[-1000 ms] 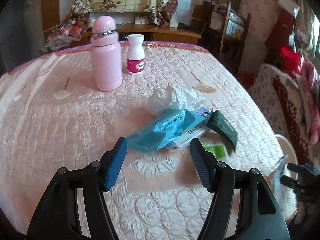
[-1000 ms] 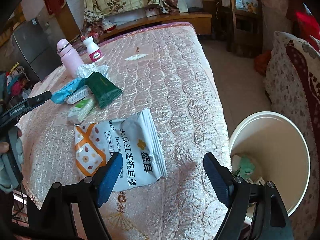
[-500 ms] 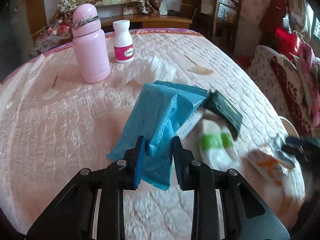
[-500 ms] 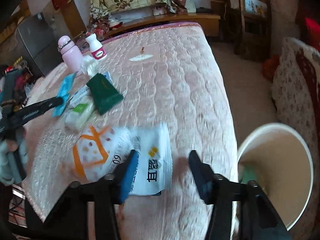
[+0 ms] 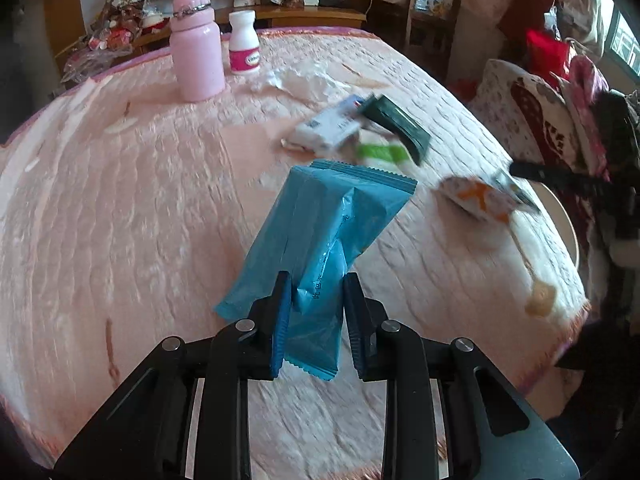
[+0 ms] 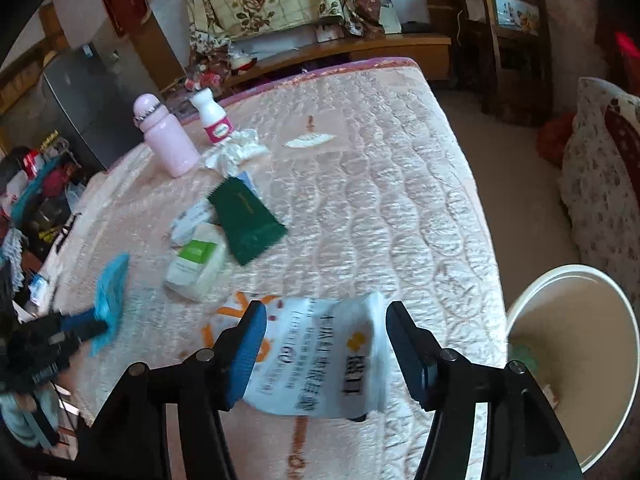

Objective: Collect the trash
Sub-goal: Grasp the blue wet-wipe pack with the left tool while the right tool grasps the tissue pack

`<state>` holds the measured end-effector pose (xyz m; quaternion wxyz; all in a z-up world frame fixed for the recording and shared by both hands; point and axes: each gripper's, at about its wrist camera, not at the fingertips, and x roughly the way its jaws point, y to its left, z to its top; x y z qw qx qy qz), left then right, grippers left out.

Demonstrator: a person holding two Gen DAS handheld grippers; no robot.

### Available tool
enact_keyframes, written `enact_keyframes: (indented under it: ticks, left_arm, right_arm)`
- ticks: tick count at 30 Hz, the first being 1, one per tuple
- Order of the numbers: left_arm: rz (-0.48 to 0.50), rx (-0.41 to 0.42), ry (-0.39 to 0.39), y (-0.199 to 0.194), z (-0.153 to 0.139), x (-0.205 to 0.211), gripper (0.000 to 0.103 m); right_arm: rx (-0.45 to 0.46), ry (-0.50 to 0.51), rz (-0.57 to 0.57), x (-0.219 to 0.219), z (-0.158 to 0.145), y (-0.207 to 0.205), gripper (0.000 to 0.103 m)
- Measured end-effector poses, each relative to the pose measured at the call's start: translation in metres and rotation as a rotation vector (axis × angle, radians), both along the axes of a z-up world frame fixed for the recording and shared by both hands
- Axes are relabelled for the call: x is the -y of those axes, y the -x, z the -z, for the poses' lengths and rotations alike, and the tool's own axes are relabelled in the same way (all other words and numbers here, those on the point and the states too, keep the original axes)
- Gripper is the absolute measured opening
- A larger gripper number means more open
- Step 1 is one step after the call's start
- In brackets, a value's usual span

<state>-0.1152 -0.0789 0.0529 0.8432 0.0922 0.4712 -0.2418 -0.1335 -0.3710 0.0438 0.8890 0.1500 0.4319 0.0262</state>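
My left gripper (image 5: 316,308) is shut on the lower part of a blue plastic wrapper (image 5: 332,220) and holds it off the pink quilted table (image 5: 120,220). In the right wrist view the same wrapper (image 6: 112,292) shows blurred at the left. A white snack bag (image 6: 320,352) with orange print sits bowed between the pads of my right gripper (image 6: 324,344). Its edges rest against both pads while the jaws are opening. A white bin (image 6: 560,280) stands on the floor at the table's right corner.
A dark green packet (image 6: 248,216), a white pack with a green label (image 6: 200,260) and a small white box (image 6: 188,220) lie mid-table. Behind them are a crumpled tissue (image 6: 236,148), a pink bottle (image 6: 164,140) and a white pill bottle (image 6: 212,120). A patterned sofa (image 6: 600,184) stands beyond the bin.
My left gripper closed on the blue wrapper and lifted it clear of the pile. My right gripper moved onto the white snack bag and closed on it, then its jaws widened somewhat.
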Motion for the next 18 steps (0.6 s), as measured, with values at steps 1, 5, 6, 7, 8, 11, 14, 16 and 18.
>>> enact_keyframes:
  ticks: [1, 5, 6, 7, 8, 11, 14, 16, 18]
  left_arm:
    - [0.000, -0.001, 0.007, 0.004, -0.002, 0.001, 0.024]
    - [0.022, -0.001, 0.089, 0.007, -0.014, -0.003, 0.040]
    - [0.022, 0.006, 0.090, 0.007, -0.017, -0.004, 0.051]
    - [0.023, 0.024, 0.092, 0.007, -0.020, -0.005, 0.056]
    - [0.030, 0.037, 0.093, 0.007, -0.022, -0.005, 0.062]
    - [0.047, 0.055, 0.075, 0.003, -0.022, -0.003, 0.067]
    - [0.079, 0.043, 0.061, 0.000, -0.015, 0.002, 0.067]
    - [0.090, 0.043, 0.003, -0.002, -0.004, 0.009, 0.068]
    - [0.080, 0.019, -0.021, -0.010, 0.008, 0.013, 0.067]
  right_arm:
    - [0.004, -0.010, -0.007, -0.002, -0.002, 0.001, 0.060]
    - [0.008, -0.022, -0.040, -0.021, -0.009, -0.006, 0.064]
    - [0.006, -0.017, -0.048, -0.025, -0.010, -0.007, 0.065]
    - [0.004, -0.013, -0.062, -0.032, -0.011, -0.009, 0.065]
    - [0.004, -0.010, -0.070, -0.035, -0.011, -0.008, 0.065]
    - [0.004, 0.010, -0.085, -0.042, -0.012, -0.008, 0.066]
    - [0.001, 0.001, -0.078, -0.042, -0.011, -0.007, 0.067]
    - [-0.001, -0.008, -0.081, -0.042, -0.011, -0.006, 0.069]
    - [-0.002, -0.003, -0.091, -0.046, -0.012, -0.007, 0.072]
